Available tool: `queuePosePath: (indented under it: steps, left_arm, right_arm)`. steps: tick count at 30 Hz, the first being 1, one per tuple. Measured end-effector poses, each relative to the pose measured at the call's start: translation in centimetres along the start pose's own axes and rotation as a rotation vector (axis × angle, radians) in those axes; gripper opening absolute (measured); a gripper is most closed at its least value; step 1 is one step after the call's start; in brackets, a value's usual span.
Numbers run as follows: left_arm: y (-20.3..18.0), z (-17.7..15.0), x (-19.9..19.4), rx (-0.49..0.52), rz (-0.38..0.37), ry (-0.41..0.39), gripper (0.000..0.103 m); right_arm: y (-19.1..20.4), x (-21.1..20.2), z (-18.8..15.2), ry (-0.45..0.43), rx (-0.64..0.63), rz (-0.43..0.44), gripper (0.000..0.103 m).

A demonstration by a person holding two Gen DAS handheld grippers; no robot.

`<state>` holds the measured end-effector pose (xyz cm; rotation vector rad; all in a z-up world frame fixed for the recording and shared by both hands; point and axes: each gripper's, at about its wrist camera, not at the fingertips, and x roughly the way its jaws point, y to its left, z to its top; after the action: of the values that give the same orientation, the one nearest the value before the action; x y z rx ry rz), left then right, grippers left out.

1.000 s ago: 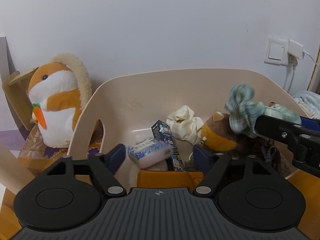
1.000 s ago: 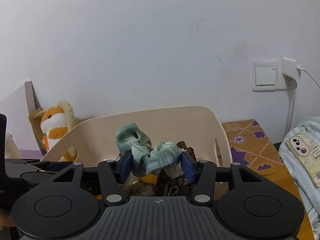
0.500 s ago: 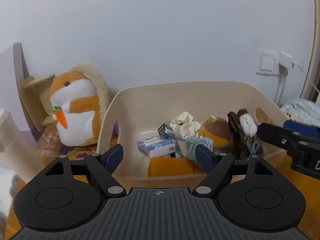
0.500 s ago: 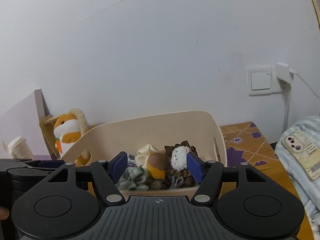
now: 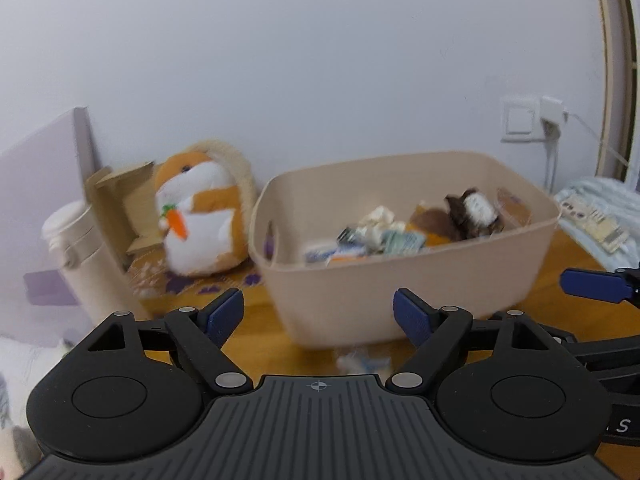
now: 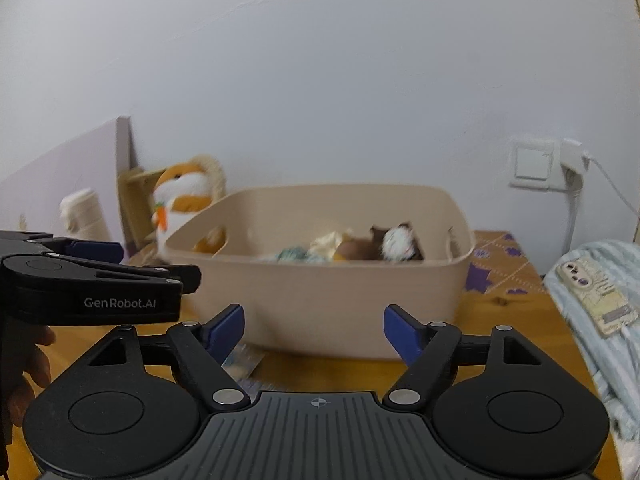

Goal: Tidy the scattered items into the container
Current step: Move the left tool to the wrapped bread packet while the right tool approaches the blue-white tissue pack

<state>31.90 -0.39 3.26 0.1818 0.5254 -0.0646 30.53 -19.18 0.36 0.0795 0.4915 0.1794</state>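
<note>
The beige plastic bin (image 5: 400, 300) (image 6: 320, 292) stands on the wooden table and holds several items: a brown-and-white plush (image 5: 472, 212) (image 6: 396, 242), a green cloth (image 5: 404, 238) (image 6: 294, 255), a cream cloth (image 5: 380, 218) and a blue-white packet (image 5: 320, 249). A small blue-white packet (image 5: 362, 362) (image 6: 240, 362) lies on the table in front of the bin. My left gripper (image 5: 318, 314) is open and empty, back from the bin. My right gripper (image 6: 314, 326) is open and empty too.
An orange-and-white plush with a carrot (image 5: 200, 212) sits left of the bin beside a cardboard box (image 5: 116, 196) and a cream bottle (image 5: 80, 248). A phone (image 6: 596, 284) lies on striped bedding at the right. A wall socket with a cable (image 6: 548, 164) is behind.
The left gripper let go of the blue-white packet and the right let go of the green cloth; both now lie in the bin. Both grippers pulled back from the bin.
</note>
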Motion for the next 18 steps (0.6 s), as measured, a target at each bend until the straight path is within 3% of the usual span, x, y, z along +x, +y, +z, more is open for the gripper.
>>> queuePosePath:
  steps: [9, 18]
  left_arm:
    - [2.7, -5.5, 0.8, -0.084, 0.03, 0.095, 0.084]
    - [4.5, -7.1, 1.7, -0.115, 0.064, 0.126, 0.084]
  right_arm:
    - [2.8, 1.8, -3.4, 0.103, -0.074, 0.016, 0.081]
    - [4.9, 4.7, -4.8, 0.17, -0.143, 0.001, 0.081]
